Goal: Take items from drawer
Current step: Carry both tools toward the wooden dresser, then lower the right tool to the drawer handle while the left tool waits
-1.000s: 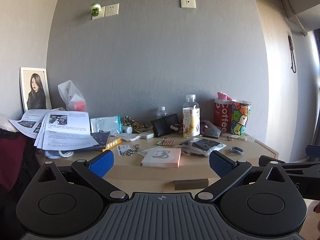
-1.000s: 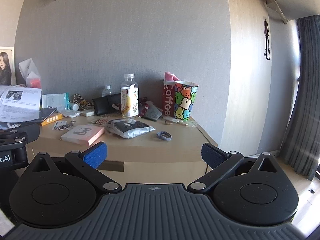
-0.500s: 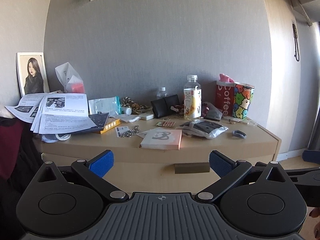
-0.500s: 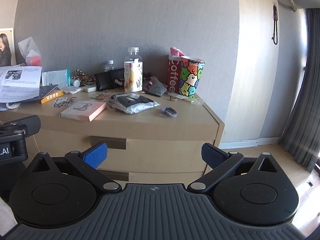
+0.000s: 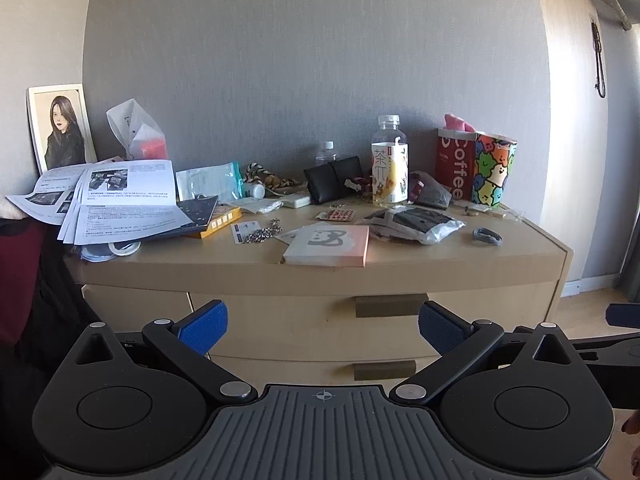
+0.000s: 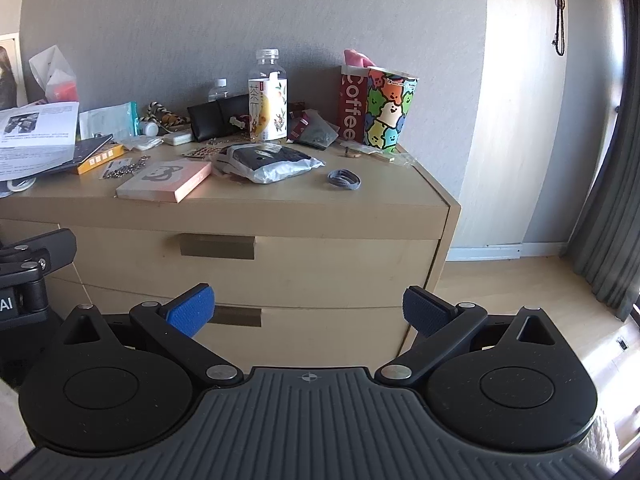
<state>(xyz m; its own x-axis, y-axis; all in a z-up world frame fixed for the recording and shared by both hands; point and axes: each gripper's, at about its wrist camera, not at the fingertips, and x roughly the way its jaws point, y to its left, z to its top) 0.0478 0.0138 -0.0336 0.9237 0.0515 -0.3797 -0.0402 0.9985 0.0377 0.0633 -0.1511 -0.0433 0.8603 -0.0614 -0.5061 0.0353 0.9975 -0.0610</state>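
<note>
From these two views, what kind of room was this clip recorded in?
Most likely a lived-in bedroom. A light wood dresser with both drawers shut stands against a grey wall, its top cluttered with personal things: a framed portrait, a tea bottle, a black pouch. A grey curtain hangs at the right.

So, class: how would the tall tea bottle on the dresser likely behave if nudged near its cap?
The tea bottle stands upright, tall and narrow, so it would probably tip rather than slide. It looks like thin clear plastic, likely light. Once down, its round body might roll towards the black pouch.
</note>
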